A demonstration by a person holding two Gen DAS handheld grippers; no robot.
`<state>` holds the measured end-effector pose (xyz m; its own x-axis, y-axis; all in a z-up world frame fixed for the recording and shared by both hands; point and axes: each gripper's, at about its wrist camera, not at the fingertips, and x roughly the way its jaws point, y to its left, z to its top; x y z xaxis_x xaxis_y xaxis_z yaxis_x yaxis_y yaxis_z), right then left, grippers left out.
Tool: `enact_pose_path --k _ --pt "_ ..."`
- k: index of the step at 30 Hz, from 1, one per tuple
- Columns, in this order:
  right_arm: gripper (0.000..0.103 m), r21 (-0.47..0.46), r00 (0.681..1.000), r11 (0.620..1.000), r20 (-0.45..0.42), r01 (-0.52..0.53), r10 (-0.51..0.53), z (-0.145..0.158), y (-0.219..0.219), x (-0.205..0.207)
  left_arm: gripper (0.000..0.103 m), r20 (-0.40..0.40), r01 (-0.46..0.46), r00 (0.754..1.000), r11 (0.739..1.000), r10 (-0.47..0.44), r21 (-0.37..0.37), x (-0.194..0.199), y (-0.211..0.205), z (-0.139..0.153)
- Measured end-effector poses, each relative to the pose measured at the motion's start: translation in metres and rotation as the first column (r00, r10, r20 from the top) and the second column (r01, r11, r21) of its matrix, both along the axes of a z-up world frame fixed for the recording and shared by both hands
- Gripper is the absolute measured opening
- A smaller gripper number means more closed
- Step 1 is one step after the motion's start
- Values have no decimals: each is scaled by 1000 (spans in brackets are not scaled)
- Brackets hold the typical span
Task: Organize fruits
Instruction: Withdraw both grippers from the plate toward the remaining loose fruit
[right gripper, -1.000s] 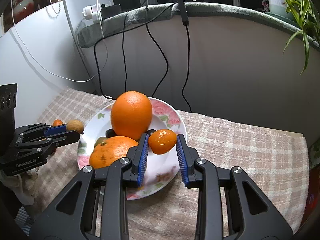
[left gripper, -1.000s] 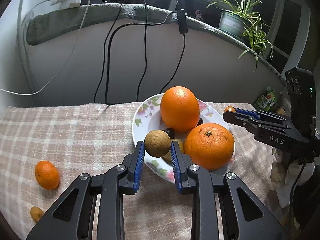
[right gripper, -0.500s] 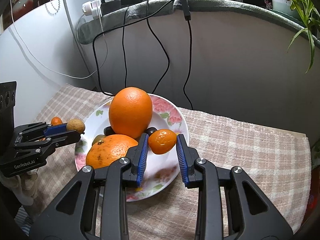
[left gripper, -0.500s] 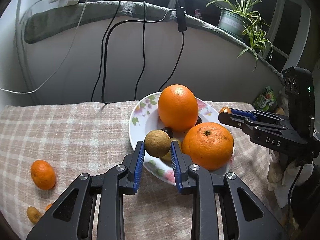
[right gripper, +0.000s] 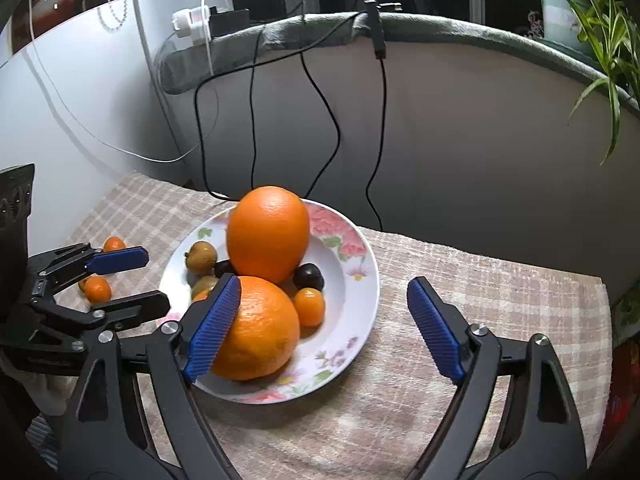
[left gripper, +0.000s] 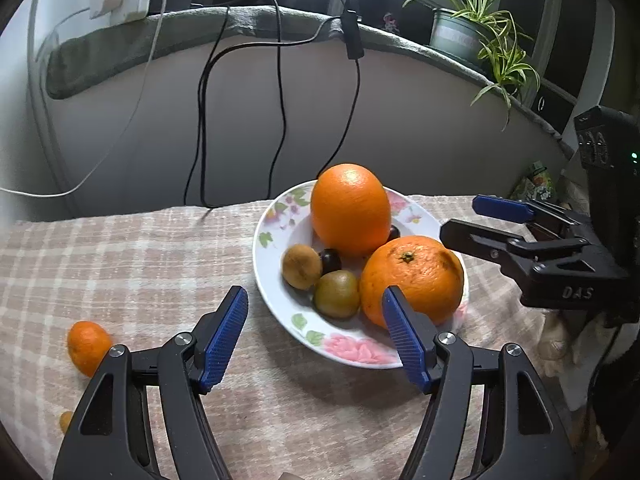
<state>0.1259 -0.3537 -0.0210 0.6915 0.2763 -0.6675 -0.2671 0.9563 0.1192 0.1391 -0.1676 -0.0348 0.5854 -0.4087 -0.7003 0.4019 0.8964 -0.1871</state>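
Both of my grippers had just sprung wide, and each had let go of a small fruit over the plate (left gripper: pixel 276 300). My left gripper (left gripper: pixel 316 332) had been pinching a brown fruit (left gripper: pixel 301 266) above the near left rim; its jaws had just opened and now stood well apart with nothing between them, and that fruit lay in the plate beside a darker green-brown one (left gripper: pixel 336 294). My right gripper (right gripper: pixel 324 324) had been carrying a small orange fruit (right gripper: pixel 309 306); its jaws had also just opened, empty, and the fruit sat in the plate touching the big orange (right gripper: pixel 256 328) nearest me. I judged two more pieces organized, and both tools free to fetch the rest.

The tall orange (left gripper: pixel 351 208) stood toward the plate's far rim, with dark plum-like fruit (left gripper: pixel 330 261) tucked under it.

What remained showed best from my left wrist: a small mandarin (left gripper: pixel 88 347) lay on the checked cloth (left gripper: pixel 140 260) toward its left edge, well apart from the plate, and a sliver of another orange piece (left gripper: pixel 65 421) peeked out by the near left corner, too cut off to name. My right wrist view showed two small orange fruits (right gripper: pixel 96 289) on that same side, partly behind my left gripper, so I counted at least two more to collect.

Only the right wrist view showed the small orange fruit at rest; from the left, the near big orange hid it. The left view showed the right gripper's fingers (left gripper: pixel 502 208) spread by the plate's right rim.
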Motion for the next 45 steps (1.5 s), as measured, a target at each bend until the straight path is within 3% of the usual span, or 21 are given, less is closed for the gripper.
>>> enact_pose_path --k 13,29,42,45 --pt "88 16 999 999 23 -39 38 13 20 -20 70 32 -45 998 999 45 4 -19 24 13" --pt "88 0 990 991 39 -132 132 22 75 -47 70 51 -112 992 994 112 -1 -46 70 21" --pt "88 26 972 971 21 -236 235 14 117 -54 69 -9 -210 978 977 210 -19 -62 131 4" --pt "88 28 963 962 18 -270 270 12 130 -55 63 -29 -228 973 973 227 -27 -67 143 -2"
